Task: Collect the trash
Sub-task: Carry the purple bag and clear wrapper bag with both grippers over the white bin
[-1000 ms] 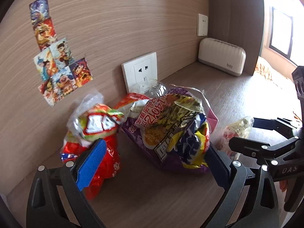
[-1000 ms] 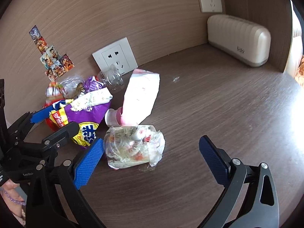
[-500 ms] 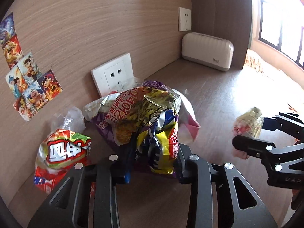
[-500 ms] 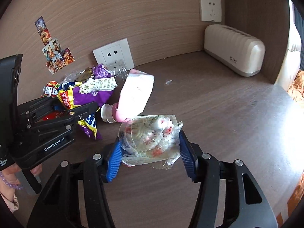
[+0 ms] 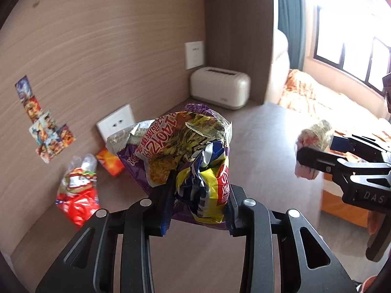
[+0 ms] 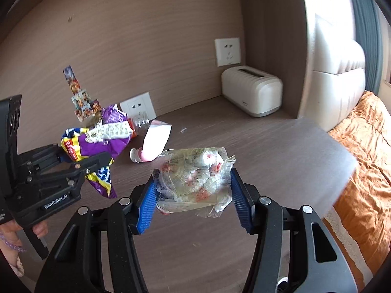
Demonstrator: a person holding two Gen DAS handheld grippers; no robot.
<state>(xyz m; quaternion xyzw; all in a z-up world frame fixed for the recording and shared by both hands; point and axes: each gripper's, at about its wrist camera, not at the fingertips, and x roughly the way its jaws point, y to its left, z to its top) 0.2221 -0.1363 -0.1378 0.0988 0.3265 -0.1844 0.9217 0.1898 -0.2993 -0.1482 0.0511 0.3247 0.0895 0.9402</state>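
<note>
- Gripping a crumpled bundle of purple, yellow and orange foil snack wrappers (image 5: 193, 156), the left gripper (image 5: 199, 205) has both fingers pressed into it, lifted off the brown wood-grain desk (image 5: 256, 134).
- Right gripper (image 6: 193, 195) clamps a clear crinkled plastic bag of food scraps (image 6: 195, 173) between its blue pads (image 6: 146, 205), also held above the desk.
- Left wrist view only: red and white snack bag (image 5: 77, 193) and small orange packet (image 5: 110, 162) lying by the wall.
- Right wrist view only: pink and white tube pouch (image 6: 154, 144) lying on the desk; the wrapper bundle hides it from the left camera.
- Nearby: white wall socket (image 5: 116, 124), cream ribbed box (image 6: 251, 92), cartoon stickers (image 5: 41, 127), orange bedspread (image 6: 361, 161).
</note>
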